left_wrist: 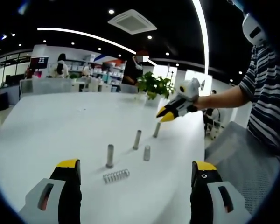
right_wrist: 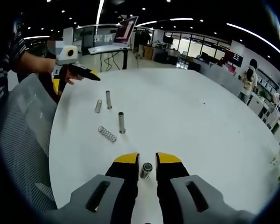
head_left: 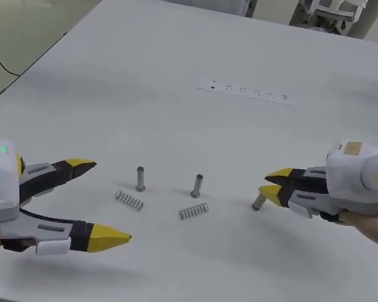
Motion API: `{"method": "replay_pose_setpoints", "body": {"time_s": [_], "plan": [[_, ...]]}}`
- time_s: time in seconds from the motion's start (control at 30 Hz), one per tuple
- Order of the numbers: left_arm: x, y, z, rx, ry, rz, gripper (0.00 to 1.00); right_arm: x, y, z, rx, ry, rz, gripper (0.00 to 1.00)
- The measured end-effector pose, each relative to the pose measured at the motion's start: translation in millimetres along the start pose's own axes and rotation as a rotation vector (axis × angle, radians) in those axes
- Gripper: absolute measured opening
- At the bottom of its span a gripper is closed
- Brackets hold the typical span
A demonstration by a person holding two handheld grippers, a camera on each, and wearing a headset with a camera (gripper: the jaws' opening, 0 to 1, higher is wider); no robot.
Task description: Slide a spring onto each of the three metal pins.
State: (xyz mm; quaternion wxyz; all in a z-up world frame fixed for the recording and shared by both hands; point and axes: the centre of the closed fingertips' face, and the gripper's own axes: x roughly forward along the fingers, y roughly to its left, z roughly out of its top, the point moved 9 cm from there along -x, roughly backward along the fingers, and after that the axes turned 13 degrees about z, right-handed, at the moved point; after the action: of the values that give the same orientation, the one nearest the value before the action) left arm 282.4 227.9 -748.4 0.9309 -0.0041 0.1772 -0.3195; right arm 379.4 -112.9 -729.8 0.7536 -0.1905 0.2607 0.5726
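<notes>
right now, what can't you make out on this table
- Right gripper view: third pin between the tips of the right claw; whether they touch it is too fine to tell.
- Head view: a yellow tip overlaps that pin; whether its shaft is bare is blurred.
- Head view: white strip's print, too small.

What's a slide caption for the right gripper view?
Right gripper aimed at a spring-fitted pin; two bare pins and two loose springs beyond.

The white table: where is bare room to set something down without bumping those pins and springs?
The widest bare stretch of the table lies between the power strip and the two standing pins. Another runs along the near edge, below the loose springs. It is crowded between the left gripper and the right gripper, whose jaws flank a third pin.
</notes>
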Motion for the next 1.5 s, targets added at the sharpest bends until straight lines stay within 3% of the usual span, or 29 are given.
{"method": "replay_pose_setpoints", "body": {"time_s": [0.4,1.1,1.5], "plan": [[0.6,2.2,2.2,-0.003,-0.005,0.0,0.96,-7.1,18.6,2.8,0.065,-0.075,0.023,0.12],[-0.7,-0.8,0.7,-0.006,-0.001,-0.001,0.95,0.3,31.9,-9.7,0.062,-0.038,0.082,0.11],[-2.3,-0.5,-0.2,-0.007,-0.001,0.007,0.94,15.7,43.3,-5.3,0.002,0.009,0.142,0.11]]}}
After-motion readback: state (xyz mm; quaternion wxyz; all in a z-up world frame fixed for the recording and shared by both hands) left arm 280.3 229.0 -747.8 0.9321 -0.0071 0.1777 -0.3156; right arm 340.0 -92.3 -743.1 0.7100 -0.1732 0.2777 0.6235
